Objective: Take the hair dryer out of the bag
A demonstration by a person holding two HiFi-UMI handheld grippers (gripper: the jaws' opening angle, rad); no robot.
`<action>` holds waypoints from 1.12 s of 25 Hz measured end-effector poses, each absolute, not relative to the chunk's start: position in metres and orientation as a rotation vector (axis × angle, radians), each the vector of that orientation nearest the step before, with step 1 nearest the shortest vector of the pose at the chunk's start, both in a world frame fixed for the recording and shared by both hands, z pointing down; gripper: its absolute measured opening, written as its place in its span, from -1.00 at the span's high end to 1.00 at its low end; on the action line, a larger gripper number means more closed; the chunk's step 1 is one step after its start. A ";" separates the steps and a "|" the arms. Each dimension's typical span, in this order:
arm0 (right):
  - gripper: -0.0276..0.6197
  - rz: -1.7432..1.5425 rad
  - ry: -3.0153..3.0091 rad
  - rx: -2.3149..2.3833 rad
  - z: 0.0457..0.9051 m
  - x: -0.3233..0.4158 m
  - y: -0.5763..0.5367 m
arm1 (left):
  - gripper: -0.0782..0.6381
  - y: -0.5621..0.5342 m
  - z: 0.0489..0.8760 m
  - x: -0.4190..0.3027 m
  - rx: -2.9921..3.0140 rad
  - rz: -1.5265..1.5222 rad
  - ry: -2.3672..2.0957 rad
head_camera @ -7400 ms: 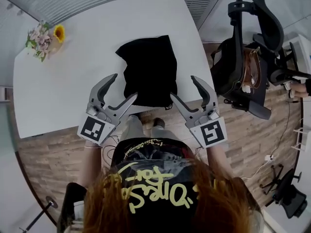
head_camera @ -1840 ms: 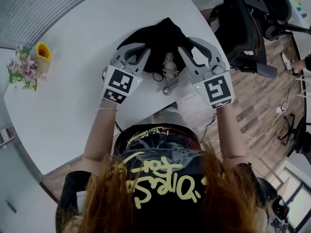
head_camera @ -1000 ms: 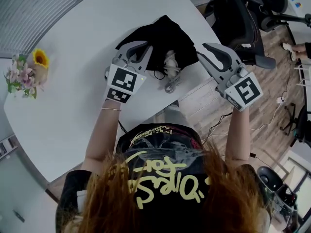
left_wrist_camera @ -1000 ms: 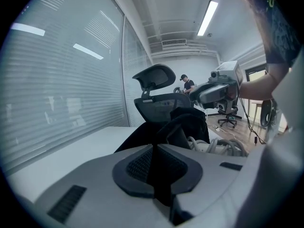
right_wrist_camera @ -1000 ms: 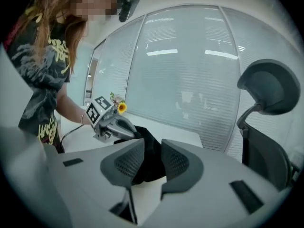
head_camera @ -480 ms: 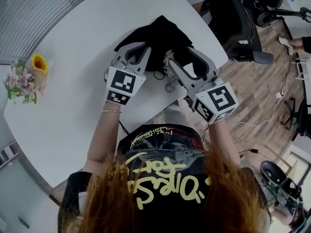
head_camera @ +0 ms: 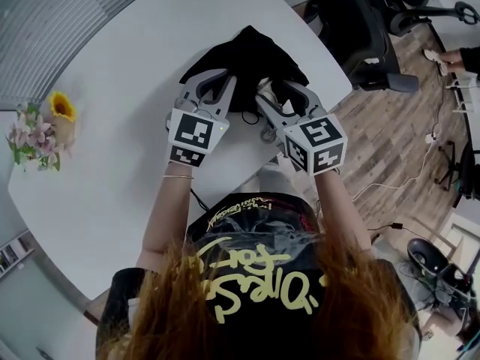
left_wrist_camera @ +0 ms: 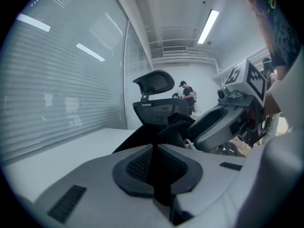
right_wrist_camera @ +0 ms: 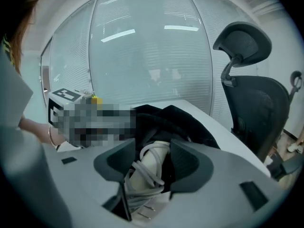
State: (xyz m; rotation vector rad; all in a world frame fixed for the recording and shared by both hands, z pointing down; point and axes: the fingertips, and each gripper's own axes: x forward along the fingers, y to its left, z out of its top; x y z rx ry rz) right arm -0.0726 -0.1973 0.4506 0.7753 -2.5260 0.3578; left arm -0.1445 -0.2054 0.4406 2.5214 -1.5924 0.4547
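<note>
The black bag (head_camera: 247, 51) lies on the white table (head_camera: 127, 73), its mouth toward me. My left gripper (head_camera: 223, 81) is shut on the mouth's left edge; in the left gripper view the black fabric (left_wrist_camera: 142, 134) is pinched between the pads of that gripper (left_wrist_camera: 154, 165). The cream hair dryer (head_camera: 264, 90), its grey cord wound round the handle, sticks out of the bag. My right gripper (head_camera: 274, 94) straddles it with jaws opening. In the right gripper view the handle (right_wrist_camera: 147, 167) lies between the pads of the gripper (right_wrist_camera: 153, 161), with gaps on both sides.
The dryer's cord and plug (head_camera: 268, 133) lie on the table near its front edge. A vase of flowers (head_camera: 45, 122) stands far left. A black office chair (head_camera: 360, 21) is beyond the table's right edge, also seen as a chair (right_wrist_camera: 251, 99) behind the bag (right_wrist_camera: 161, 118).
My right gripper has swung in from the right and come down over the hair dryer at the bag's mouth, rolling and widening its jaws. The left gripper kept its hold on the bag.
</note>
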 end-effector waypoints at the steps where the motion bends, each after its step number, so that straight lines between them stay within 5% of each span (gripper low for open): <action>1: 0.25 0.357 -2.510 0.777 0.453 -0.074 -0.199 | 0.73 -0.205 0.441 -0.144 2.524 0.447 -1.588; 28: 0.13 0.449 -2.295 0.838 0.484 -0.092 -0.209 | 0.73 -0.176 0.416 -0.148 2.549 0.121 -1.444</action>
